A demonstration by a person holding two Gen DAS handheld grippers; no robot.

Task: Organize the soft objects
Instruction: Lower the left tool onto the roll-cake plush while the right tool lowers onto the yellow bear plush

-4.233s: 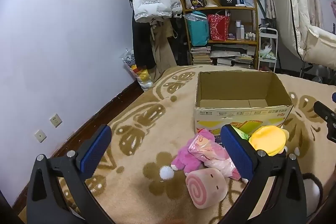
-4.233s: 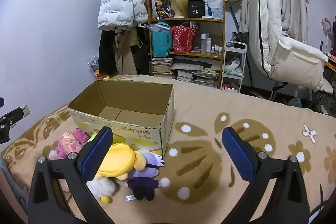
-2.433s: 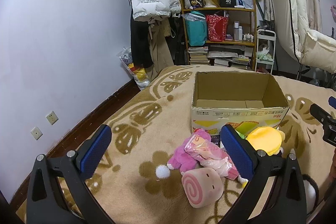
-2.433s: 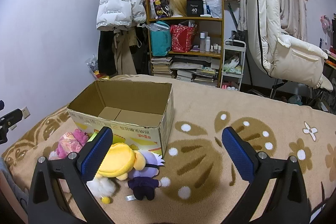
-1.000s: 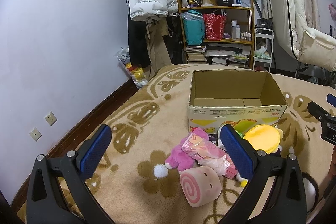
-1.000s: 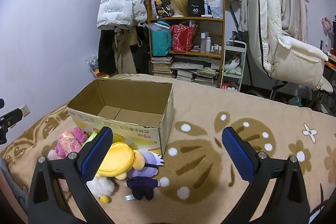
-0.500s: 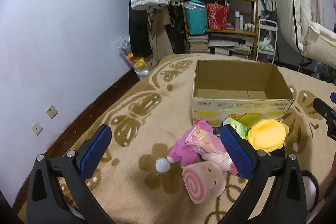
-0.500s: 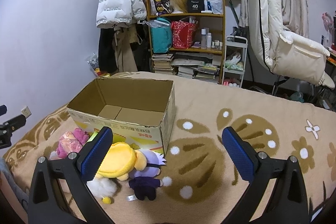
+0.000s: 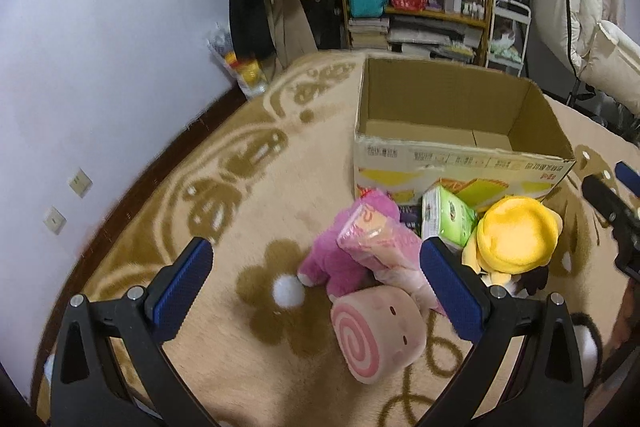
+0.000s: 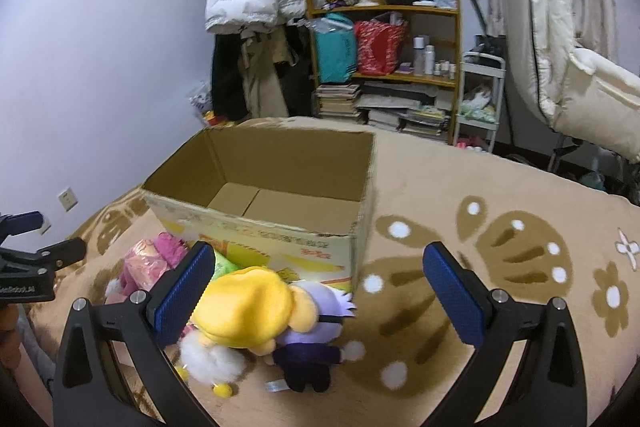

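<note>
Soft toys [image 9: 376, 291] lie heaped on the carpet, lower centre, just in front of the cardboard box [image 9: 452, 163], which looks empty. Left gripper [image 9: 316, 291] and right gripper [image 10: 324, 291] hover spread apart, holding nothing; nothing appears packed yet.

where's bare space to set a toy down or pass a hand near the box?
Free: the cardboard box interior, and bare rug right of the box. Also rug left of the pink plush, toward the wall. Crowded: the strip before the box, with swirl-roll plush, yellow plush, purple doll.
</note>
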